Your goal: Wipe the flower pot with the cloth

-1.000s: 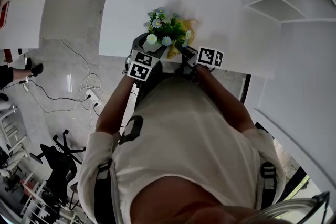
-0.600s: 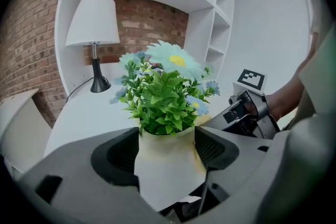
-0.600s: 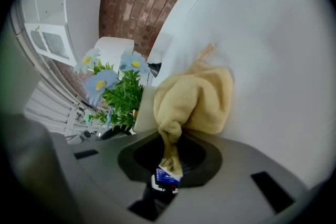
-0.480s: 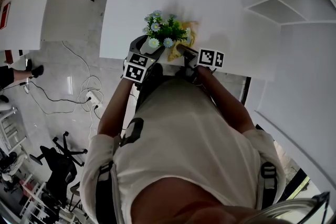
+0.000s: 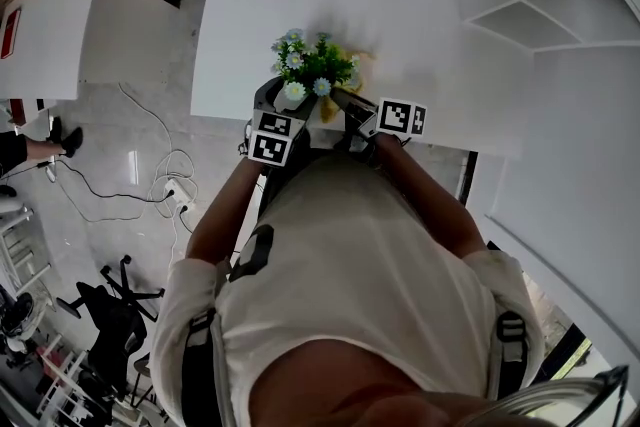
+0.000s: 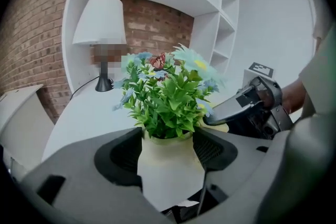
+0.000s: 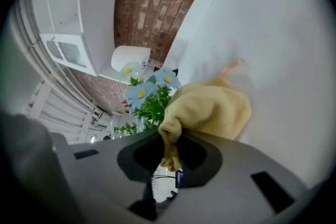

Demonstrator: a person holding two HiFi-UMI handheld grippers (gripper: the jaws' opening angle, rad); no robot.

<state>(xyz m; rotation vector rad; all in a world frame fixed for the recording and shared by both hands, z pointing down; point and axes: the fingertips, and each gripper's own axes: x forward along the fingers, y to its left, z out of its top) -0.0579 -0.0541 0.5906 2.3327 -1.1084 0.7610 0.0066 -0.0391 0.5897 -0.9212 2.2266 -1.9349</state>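
Just right of the flower pot [image 6: 168,173], held upright by the left gripper [image 6: 167,147], the right gripper [image 7: 168,157] pinches the bunched cloth [image 7: 210,110] beside its rim.

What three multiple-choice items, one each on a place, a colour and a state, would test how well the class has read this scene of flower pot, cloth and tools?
1. Where does the lamp stand? A on the floor; B on the white table, beyond the flower pot; C on a shelf.
2. What colour is the cloth? A blue; B red; C yellow.
3. What state is the left tool in? A shut on the flower pot; B open and empty; C shut on the cloth.

Key: 1 B, its base sits on the tabletop behind the pot; 2 C, it bunches yellow in the right tool; 3 A, both jaws press the pot's sides.
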